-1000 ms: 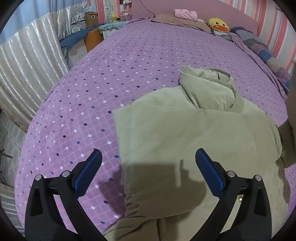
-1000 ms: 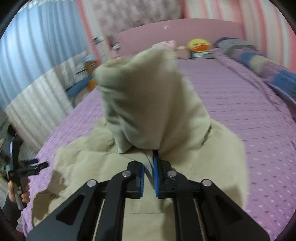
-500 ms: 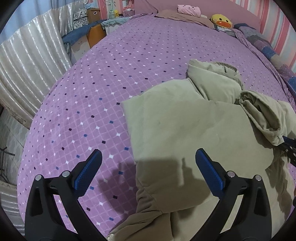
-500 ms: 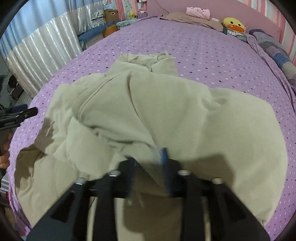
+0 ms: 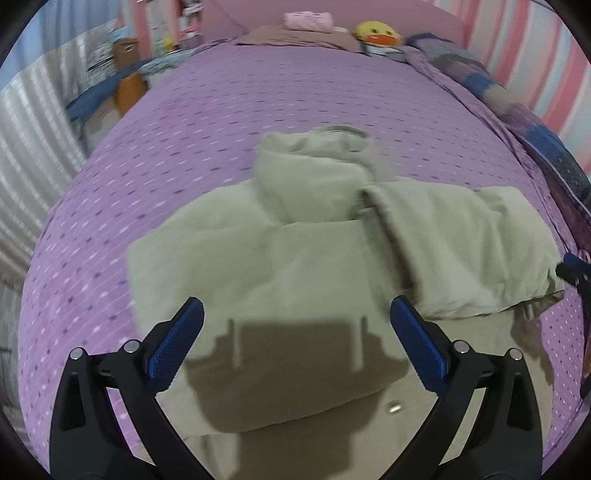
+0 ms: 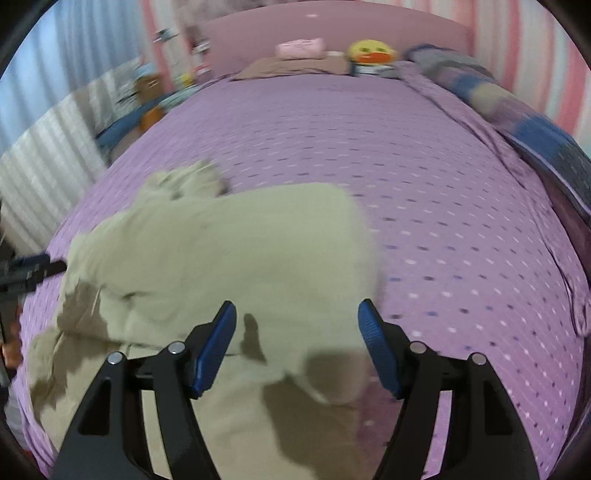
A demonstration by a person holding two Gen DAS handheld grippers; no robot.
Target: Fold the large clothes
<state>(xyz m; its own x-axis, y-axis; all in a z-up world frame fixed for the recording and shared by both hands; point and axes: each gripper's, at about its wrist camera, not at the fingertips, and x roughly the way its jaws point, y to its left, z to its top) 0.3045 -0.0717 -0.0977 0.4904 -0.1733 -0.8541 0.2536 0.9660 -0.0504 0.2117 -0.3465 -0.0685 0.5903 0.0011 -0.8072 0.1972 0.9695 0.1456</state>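
Both grippers hang over the bed with nothing between their blue pads. On the left gripper (image 5: 295,321) the jaws stand wide apart above the khaki jacket (image 5: 332,258). On the right gripper (image 6: 295,325) the jaws have just been opening, and the cloth lies loose below them, not pinched.

Left of the tools, a pale ribbed curtain (image 5: 33,155) runs along the bed's edge, with an orange box (image 5: 129,88) and blue clutter close against the mattress. Under and ahead of both grippers spreads the purple dotted bedspread (image 5: 258,110), and the jacket lies on its near part, one sleeve folded across the body and the collar bunched on the far side. Beyond the jacket the spread is bare up to a brown pillow (image 5: 303,37), a pink toy (image 5: 308,20) and a yellow duck (image 5: 378,33) by the pink headboard (image 6: 332,33). To the right, bare spread reaches a rumpled blue-patched quilt (image 6: 524,122) along the striped wall (image 6: 517,44).
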